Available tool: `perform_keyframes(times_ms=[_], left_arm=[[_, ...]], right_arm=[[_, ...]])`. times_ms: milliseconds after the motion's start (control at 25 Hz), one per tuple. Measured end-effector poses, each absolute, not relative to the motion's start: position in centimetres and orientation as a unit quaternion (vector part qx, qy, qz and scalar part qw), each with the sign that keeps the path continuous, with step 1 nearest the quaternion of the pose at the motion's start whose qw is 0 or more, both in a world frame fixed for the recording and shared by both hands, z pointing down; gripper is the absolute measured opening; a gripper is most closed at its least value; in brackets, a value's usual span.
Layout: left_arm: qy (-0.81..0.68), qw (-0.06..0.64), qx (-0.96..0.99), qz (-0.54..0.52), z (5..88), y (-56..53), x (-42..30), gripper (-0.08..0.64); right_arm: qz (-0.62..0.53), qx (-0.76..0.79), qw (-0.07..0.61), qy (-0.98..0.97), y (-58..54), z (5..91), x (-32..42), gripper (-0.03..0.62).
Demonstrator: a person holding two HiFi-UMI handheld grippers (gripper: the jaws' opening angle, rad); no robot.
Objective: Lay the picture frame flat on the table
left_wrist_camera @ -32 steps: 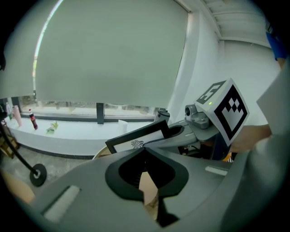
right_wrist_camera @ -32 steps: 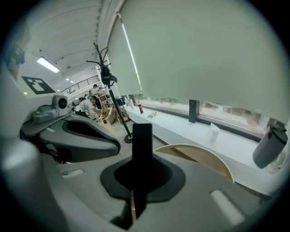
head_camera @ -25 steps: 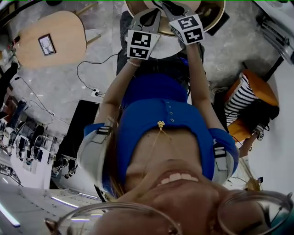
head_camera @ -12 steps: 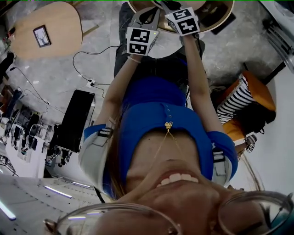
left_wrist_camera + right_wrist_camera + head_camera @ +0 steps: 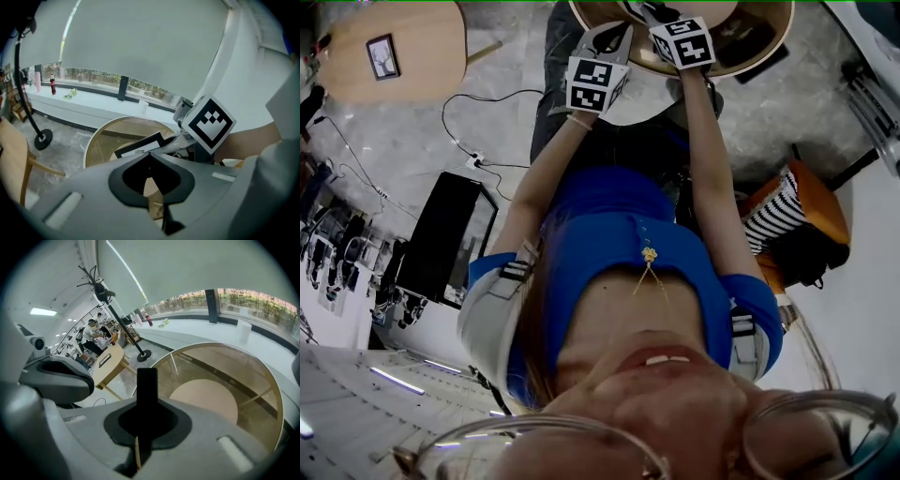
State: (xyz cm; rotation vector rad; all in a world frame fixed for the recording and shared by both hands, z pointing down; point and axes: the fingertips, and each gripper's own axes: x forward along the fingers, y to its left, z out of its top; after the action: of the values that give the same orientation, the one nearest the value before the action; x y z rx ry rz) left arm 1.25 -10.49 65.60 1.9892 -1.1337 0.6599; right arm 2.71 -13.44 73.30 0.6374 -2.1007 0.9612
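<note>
Jaws of the right gripper point(image 5: 146, 404) were clamped on the black picture frame point(image 5: 146, 380), which showed edge-on there. From the left gripper's side the frame's labelled back hung tilted over the round glass table point(image 5: 276, 394), not yet lying on it. The left gripper point(image 5: 150, 159) sat just beside the frame, its jaws drawn together on nothing I could make out. I'd call this the lowering step: the frame next needs tipping flat onto the glass, then releasing. The only containers about were a dark bottle point(image 5: 52, 84) and a white cup point(image 5: 143, 107) on the window ledge, well apart, their contents too small to tell.
</note>
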Motion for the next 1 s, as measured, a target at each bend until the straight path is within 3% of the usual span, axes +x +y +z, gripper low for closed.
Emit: perform_keyframes(times_ms=[360, 600, 1000], left_arm=[[-0.458, 0.359, 0.770, 0.259, 67.8, -10.6, 0.4, -0.003], [-0.453, 0.377, 0.765, 0.258, 68.6, -9.8, 0.4, -0.003], [-0.456, 0.384, 0.759, 0.262, 70.5, -10.0, 0.3, -0.003]], right_arm=[[0.369, 0.228, 0.415, -0.800, -11.5, 77.8, 3.0, 0.012], [0.388, 0.212, 0.407, -0.800, -10.9, 79.0, 2.5, 0.014], [0.335, 0.259, 0.423, -0.801, -12.8, 80.0, 3.5, 0.072]])
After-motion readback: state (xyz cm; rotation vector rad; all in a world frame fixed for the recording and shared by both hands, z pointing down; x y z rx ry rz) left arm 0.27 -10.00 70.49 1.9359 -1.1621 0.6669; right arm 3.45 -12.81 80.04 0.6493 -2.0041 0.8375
